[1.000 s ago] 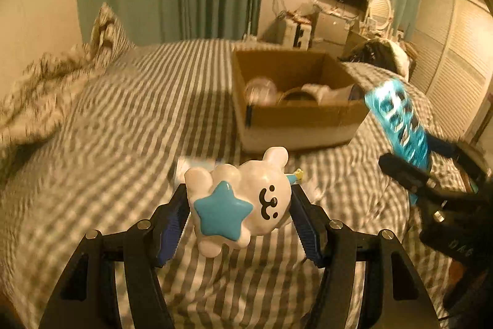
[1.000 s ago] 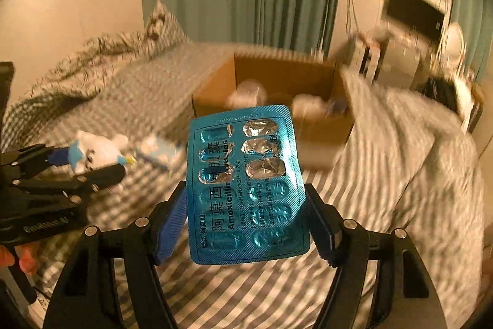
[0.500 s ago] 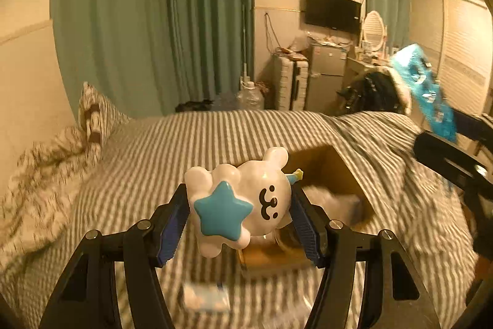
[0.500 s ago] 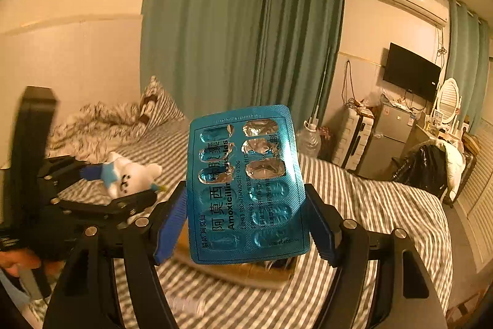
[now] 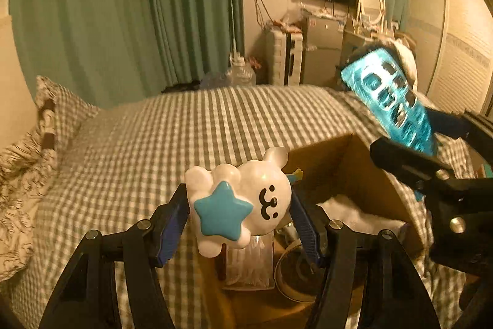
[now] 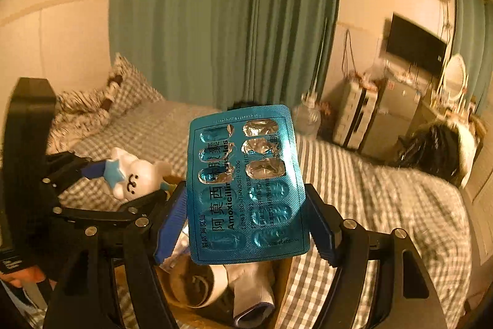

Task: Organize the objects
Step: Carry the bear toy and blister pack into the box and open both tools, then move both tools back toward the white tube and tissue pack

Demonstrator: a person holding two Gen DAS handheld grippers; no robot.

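My left gripper point(image 5: 238, 213) is shut on a white bunny toy point(image 5: 262, 190) with a blue star, held above the open cardboard box point(image 5: 345, 153) on the bed. The toy also shows in the right wrist view point(image 6: 135, 174). My right gripper point(image 6: 246, 218) is shut on a blue blister pack of pills point(image 6: 246, 184), upright over the same box point(image 6: 283, 270). The pack shows at the right of the left wrist view point(image 5: 391, 100). Inside the box lie a white sock point(image 6: 249, 282), a roll of tape point(image 6: 197, 282) and a clear packet point(image 5: 249, 264).
The box sits on a bed with a grey checked cover point(image 5: 191, 125). A pillow and rumpled blanket point(image 5: 27, 144) lie at the left. Green curtains point(image 5: 129, 5), a TV, a small fridge and a dresser stand behind the bed.
Both grippers rose and moved forward from in front of the box to above it, then tilted down a little. The toy and the pill pack stayed gripped.
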